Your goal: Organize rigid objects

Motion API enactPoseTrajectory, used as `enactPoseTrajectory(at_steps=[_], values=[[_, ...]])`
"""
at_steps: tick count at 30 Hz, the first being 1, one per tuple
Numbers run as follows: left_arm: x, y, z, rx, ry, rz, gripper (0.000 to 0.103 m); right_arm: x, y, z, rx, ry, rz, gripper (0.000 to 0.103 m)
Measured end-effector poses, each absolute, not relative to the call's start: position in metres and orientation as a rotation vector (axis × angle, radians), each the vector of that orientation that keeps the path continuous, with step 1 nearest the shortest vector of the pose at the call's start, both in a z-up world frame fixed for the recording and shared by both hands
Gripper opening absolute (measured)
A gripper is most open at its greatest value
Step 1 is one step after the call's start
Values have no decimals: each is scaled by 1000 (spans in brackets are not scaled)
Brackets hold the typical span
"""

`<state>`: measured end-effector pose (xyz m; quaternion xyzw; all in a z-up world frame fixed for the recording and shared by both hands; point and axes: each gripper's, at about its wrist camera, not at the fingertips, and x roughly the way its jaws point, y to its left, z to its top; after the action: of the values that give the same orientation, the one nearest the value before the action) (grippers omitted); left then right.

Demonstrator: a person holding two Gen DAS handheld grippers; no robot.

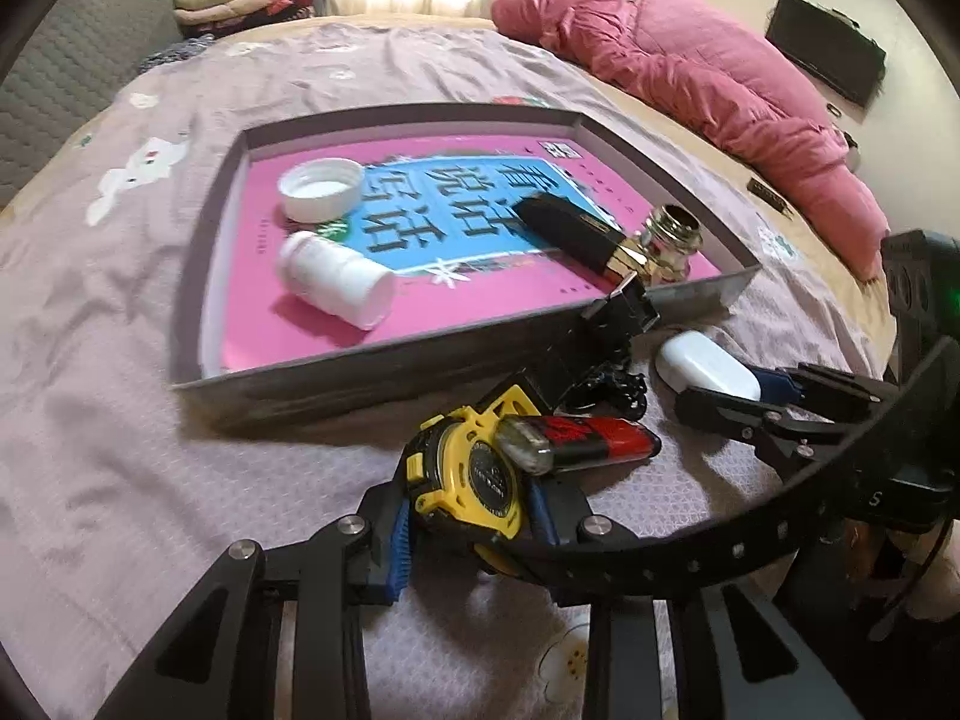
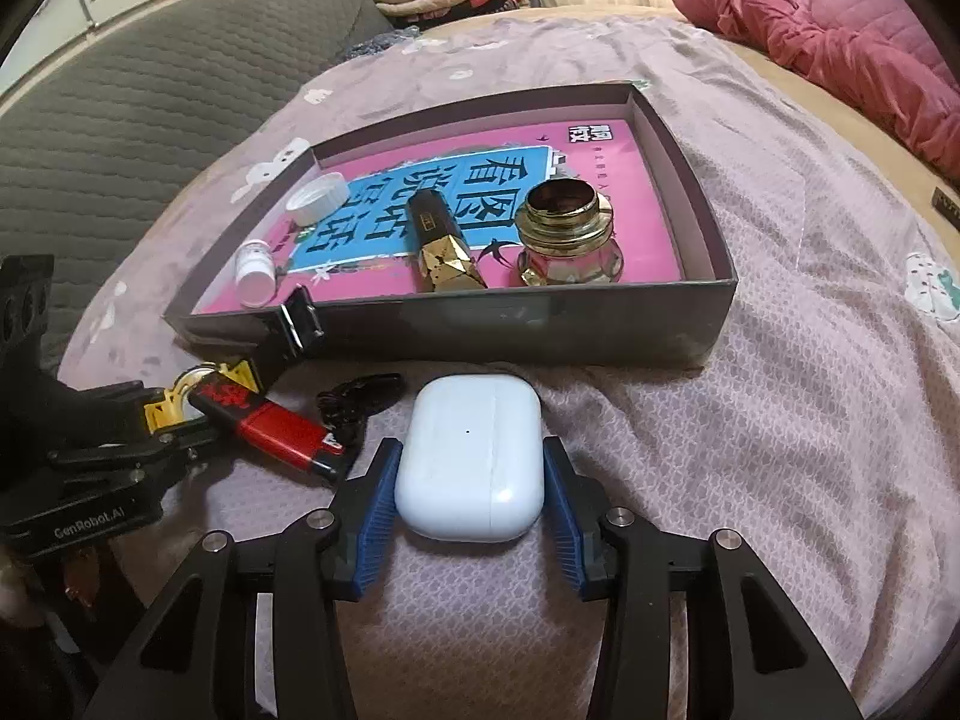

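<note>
Yellow watch (image 1: 468, 480) sits squeezed in our left gripper (image 1: 471, 516); our right gripper (image 2: 471, 504) hugs the white case (image 2: 471, 459).

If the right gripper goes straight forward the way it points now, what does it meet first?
The white earbud case is already between the right gripper's blue pads. Beyond it, probably the near wall of the box, though depth is unclear.

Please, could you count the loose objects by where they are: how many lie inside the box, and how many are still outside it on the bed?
Inside the box: 4 – white cap, white bottle, black-and-gold tube, gold jar.
Outside, on the bed: 4 – yellow watch, red lighter, earbud case, small black item.
Total: 8
</note>
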<state>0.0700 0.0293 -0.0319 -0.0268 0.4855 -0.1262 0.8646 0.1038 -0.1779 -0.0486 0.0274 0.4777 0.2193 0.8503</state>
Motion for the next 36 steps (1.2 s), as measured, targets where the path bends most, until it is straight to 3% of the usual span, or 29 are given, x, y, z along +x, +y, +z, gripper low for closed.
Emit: enactPoseTrajectory(at_steps=[22, 26, 36], values=[[58, 57, 6, -143, 850, -200, 33, 93, -180, -30, 72, 923, 517, 42], [59, 54, 6, -143, 852, -206, 33, 93, -177, -29, 57, 916, 521, 27], [59, 48, 4, -139, 854, -235, 33, 110, -188, -39, 132, 938, 461, 26]])
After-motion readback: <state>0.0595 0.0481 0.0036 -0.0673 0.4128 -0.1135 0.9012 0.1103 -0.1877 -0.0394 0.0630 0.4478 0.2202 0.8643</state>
